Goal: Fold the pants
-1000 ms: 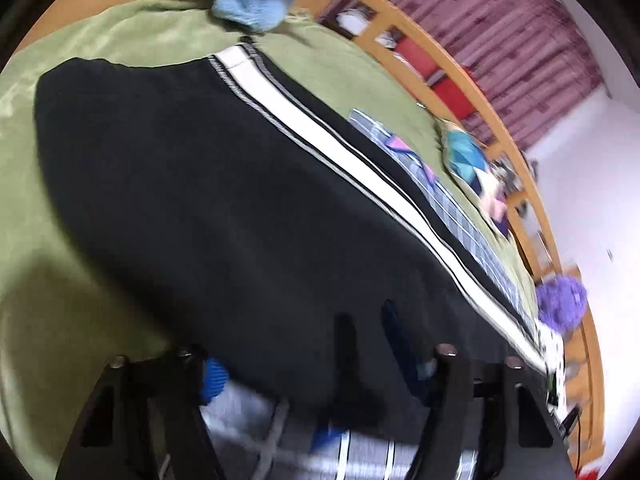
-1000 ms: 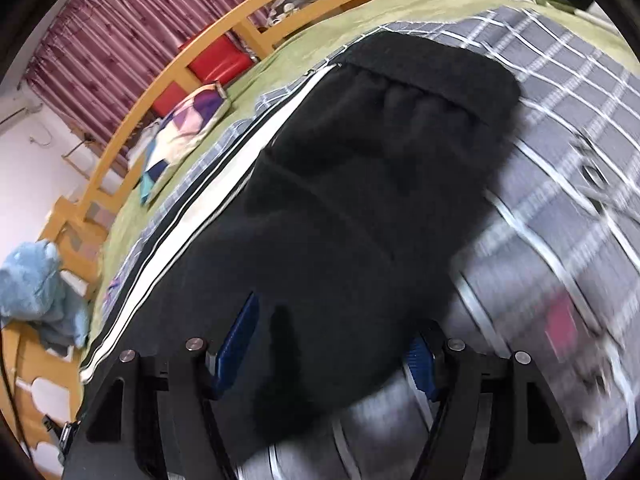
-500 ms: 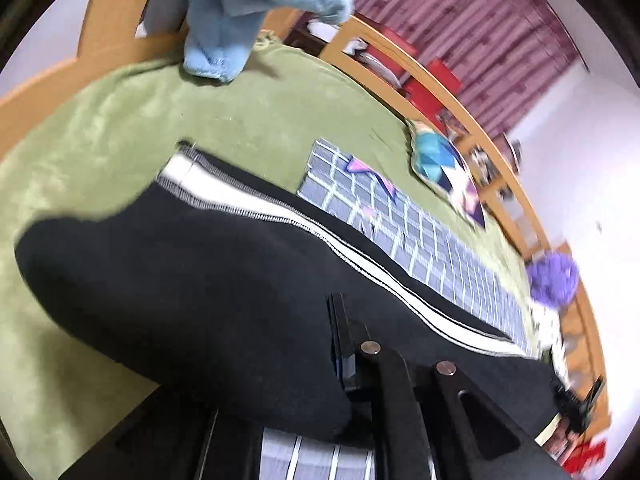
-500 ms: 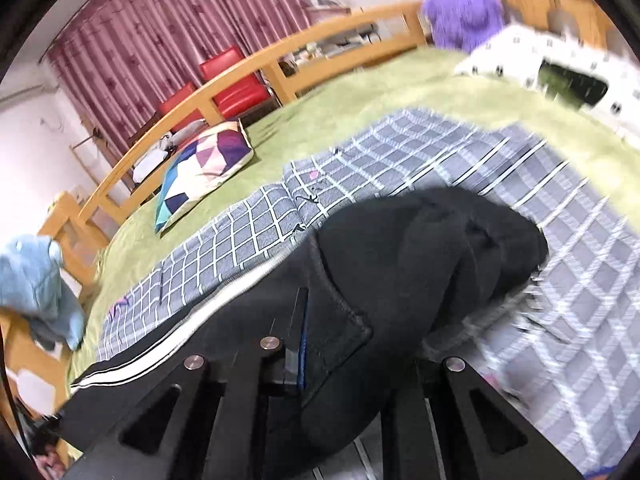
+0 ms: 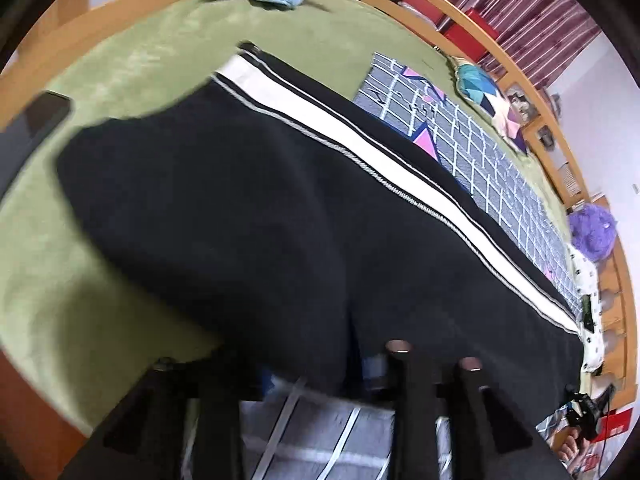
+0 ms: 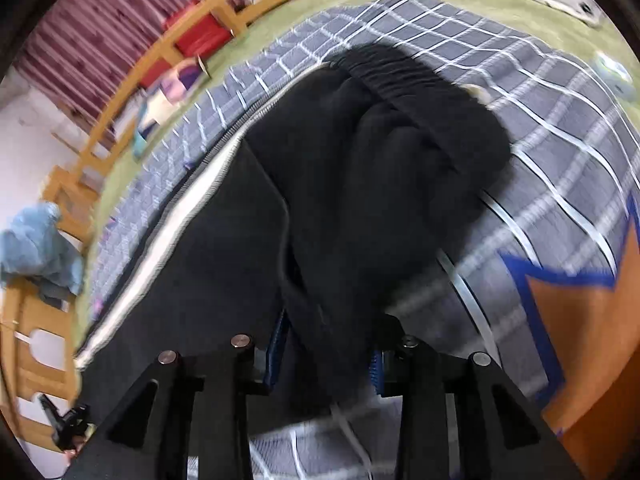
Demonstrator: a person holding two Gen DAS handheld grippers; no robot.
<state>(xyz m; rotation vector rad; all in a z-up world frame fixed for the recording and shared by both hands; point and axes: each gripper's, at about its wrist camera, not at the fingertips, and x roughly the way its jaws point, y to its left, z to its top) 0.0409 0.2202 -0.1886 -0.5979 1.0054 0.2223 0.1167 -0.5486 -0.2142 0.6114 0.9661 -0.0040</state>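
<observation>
Both hand-held grippers have swung across the bed since a second ago, clamping shut midway, and their jaws have just been opening again. Black pants lie lengthwise on a green blanket and a grey checked sheet. In the left view, the left hand-held gripper at 6 o'clock stands part open, cloth edge between the jaws; whether the pads press it I cannot tell. In the right view, the right hand-held gripper at 6 o'clock stands part open around a bunched fold, waistband at 12 o'clock. To fold well, lay the edges level before letting go fully. Soft fleecy cloth, with a smooth white stripe running toward 4 o'clock.
</observation>
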